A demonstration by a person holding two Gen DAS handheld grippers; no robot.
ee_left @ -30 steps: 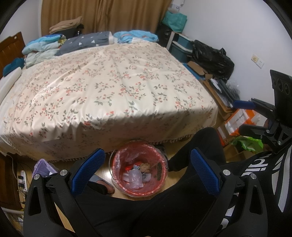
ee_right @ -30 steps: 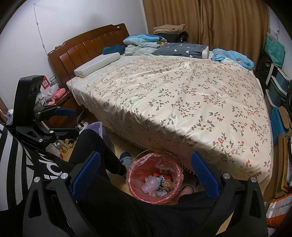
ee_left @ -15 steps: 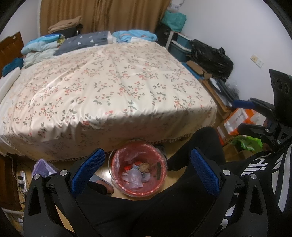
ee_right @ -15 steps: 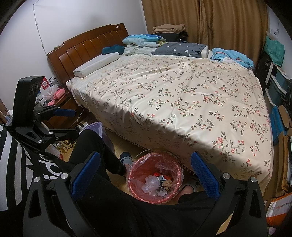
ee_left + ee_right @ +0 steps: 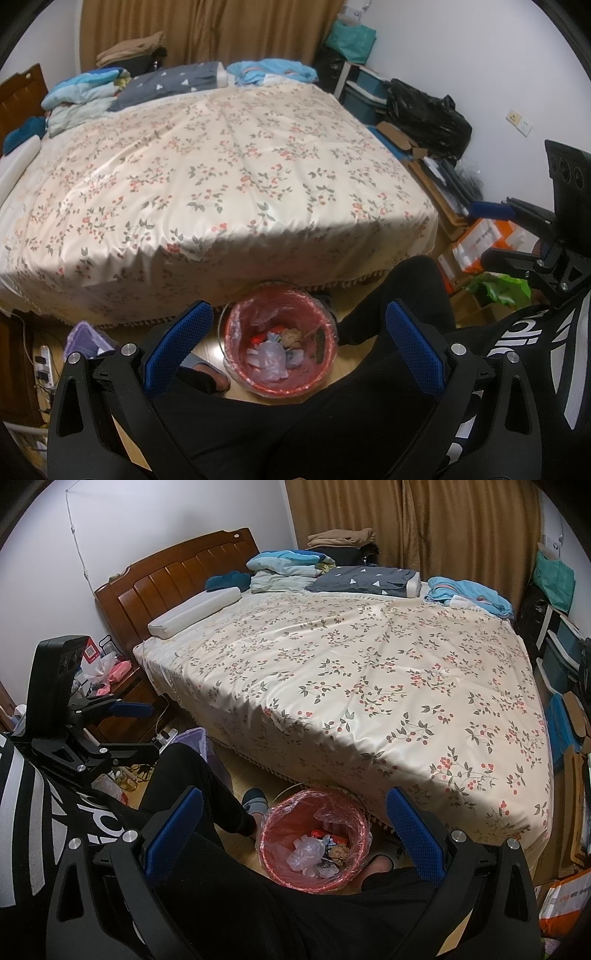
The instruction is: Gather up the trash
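Note:
A bin lined with a red bag (image 5: pixel 236 325) stands on the floor at the foot of the bed, between the person's legs; it also shows in the right wrist view (image 5: pixel 273 819). Crumpled plastic and wrappers (image 5: pixel 271 356) lie inside it. My left gripper (image 5: pixel 295 325) is open and empty, held high above the bin. My right gripper (image 5: pixel 295 808) is open and empty too, also above the bin. Each gripper shows in the other's view, the right one (image 5: pixel 484 230) and the left one (image 5: pixel 142 729), both with jaws apart.
A bed with a floral cover (image 5: pixel 221 177) fills the middle, with folded clothes (image 5: pixel 288 568) at its far end. A black bag (image 5: pixel 428 114) and boxes (image 5: pixel 480 240) line the right wall. A nightstand (image 5: pixel 122 686) and a purple bin (image 5: pixel 86 334) stand left.
Both views have drifted very slightly; the bin and the trash in it have not moved. Both grippers stay open.

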